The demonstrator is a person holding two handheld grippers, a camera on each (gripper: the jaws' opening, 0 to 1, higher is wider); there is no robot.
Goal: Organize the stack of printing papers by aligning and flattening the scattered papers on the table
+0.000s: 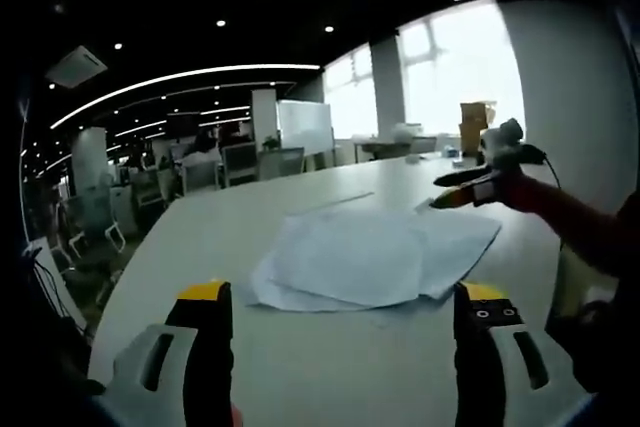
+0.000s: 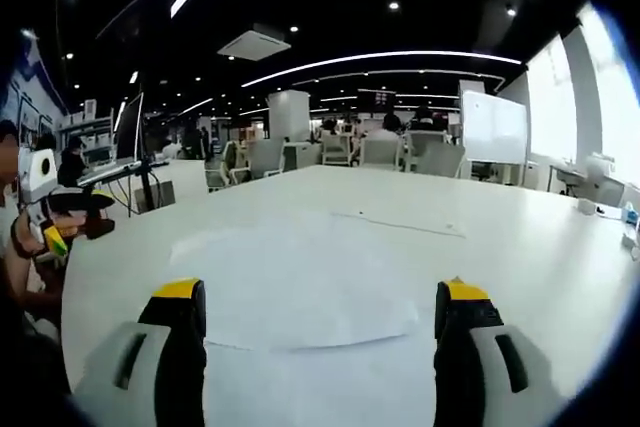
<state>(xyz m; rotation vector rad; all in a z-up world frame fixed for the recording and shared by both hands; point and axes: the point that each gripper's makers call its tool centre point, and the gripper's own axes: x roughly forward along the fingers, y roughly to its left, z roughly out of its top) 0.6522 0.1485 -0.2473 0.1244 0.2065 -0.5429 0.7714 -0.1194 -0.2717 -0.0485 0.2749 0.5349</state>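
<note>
A loose pile of white printing papers [image 1: 370, 257] lies askew on the white table [image 1: 230, 217], its sheets fanned out at different angles. My left gripper [image 1: 342, 297] hovers just short of the pile's near edge, jaws wide apart and holding nothing. The right gripper [image 1: 470, 187], held in a hand, floats above the pile's far right corner. In the right gripper view the same papers [image 2: 300, 287] spread out ahead, and my right gripper [image 2: 320, 292] is open over their near edge. The left gripper [image 2: 60, 212] appears at the far left, off the table's side.
A thin seam with one stray flat sheet [image 2: 400, 222] runs across the table beyond the pile. Office chairs [image 1: 240, 162] and desks stand behind the table. Boxes and small items [image 1: 472, 127] sit at the far end by the window. A person's sleeve [image 1: 590, 232] reaches in from the right.
</note>
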